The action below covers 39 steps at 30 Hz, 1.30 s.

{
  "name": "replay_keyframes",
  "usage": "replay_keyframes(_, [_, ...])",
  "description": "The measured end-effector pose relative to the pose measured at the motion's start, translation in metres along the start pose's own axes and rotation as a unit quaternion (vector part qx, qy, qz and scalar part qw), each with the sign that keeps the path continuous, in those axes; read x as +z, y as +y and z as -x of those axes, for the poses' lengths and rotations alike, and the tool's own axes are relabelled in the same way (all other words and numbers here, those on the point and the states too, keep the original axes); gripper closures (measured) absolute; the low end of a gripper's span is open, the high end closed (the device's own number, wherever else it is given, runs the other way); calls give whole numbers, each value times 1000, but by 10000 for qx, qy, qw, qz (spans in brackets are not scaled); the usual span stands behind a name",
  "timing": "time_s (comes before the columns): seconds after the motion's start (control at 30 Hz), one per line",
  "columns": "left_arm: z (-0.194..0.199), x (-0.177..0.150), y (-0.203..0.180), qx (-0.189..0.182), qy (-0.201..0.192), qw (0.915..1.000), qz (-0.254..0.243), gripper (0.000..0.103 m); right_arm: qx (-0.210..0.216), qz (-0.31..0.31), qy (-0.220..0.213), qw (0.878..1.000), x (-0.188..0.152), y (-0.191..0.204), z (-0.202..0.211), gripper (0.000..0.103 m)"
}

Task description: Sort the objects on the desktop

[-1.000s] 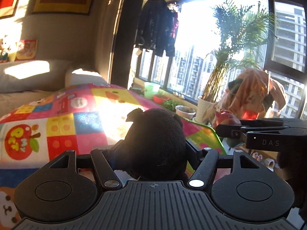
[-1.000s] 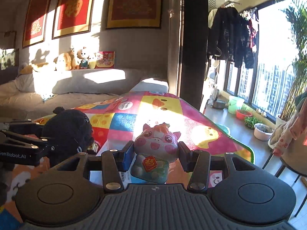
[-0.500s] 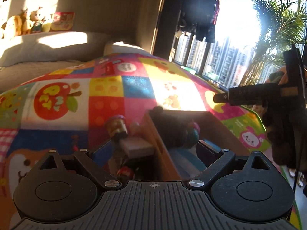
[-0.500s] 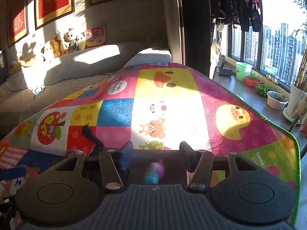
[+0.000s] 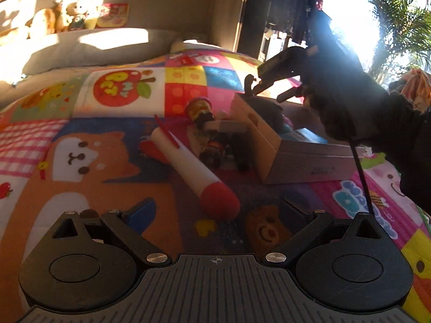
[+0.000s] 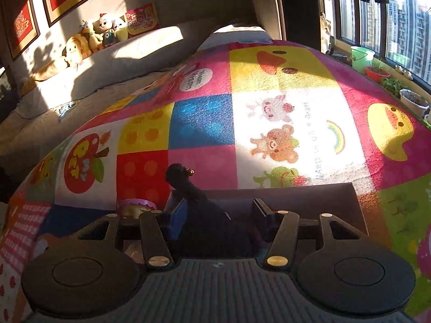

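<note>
A cardboard box (image 5: 272, 145) sits on the colourful play mat (image 5: 89, 145). A black plush toy (image 5: 265, 110) lies inside it; it also shows in the right wrist view (image 6: 204, 215). My left gripper (image 5: 215, 211) is open and empty, low over the mat, just short of a white toy rocket with a red nose (image 5: 194, 167). Small figurines (image 5: 202, 113) lie between the rocket and the box. My right gripper (image 6: 218, 212) is open above the box (image 6: 309, 199), the plush below its fingers. It shows in the left wrist view (image 5: 266, 86), held by a gloved hand.
A grey sofa with stuffed toys (image 6: 94, 35) stands behind the mat. Windows, plant pots and a green bucket (image 6: 362, 58) line the right side. A purple-rimmed toy (image 6: 134, 207) sits left of the box.
A second ago both grippers held toys, left the black plush, right a pink figure. Both have since opened and are empty. The left gripper has drawn back and down toward the rocket.
</note>
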<state>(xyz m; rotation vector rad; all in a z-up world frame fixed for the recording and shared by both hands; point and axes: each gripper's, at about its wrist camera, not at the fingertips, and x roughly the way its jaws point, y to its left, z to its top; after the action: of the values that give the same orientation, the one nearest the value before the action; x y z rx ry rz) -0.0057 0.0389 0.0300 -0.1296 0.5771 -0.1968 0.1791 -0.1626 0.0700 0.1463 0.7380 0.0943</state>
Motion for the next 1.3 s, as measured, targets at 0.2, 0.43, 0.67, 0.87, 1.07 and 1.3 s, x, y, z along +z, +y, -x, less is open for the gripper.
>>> replay_keyframes(0.2, [8, -2, 17, 6, -148, 9994, 320, 3, 192, 157, 597, 9979, -13, 8, -12, 49])
replay_keyframes(0.43, [6, -3, 23, -152, -184, 9983, 534, 3, 1014, -823, 1895, 9732, -23, -29, 10, 71])
replay_keyframes(0.67, [6, -5, 26, -150, -197, 9978, 620, 2, 486, 101, 357, 9981, -10, -11, 47, 50])
replay_keyframes(0.87, [14, -5, 26, -160, -248, 9978, 601, 2, 67, 179, 321, 9993, -4, 6, -4, 29])
replay_keyframes(1.07, [16, -5, 33, -136, -265, 9969, 724, 2, 610, -568, 912, 9923, -14, -15, -23, 43])
replay_keyframes(1.3, [18, -3, 31, -250, -273, 9967, 720, 2, 1435, -1610, 1127, 9699, -20, -45, 24, 48])
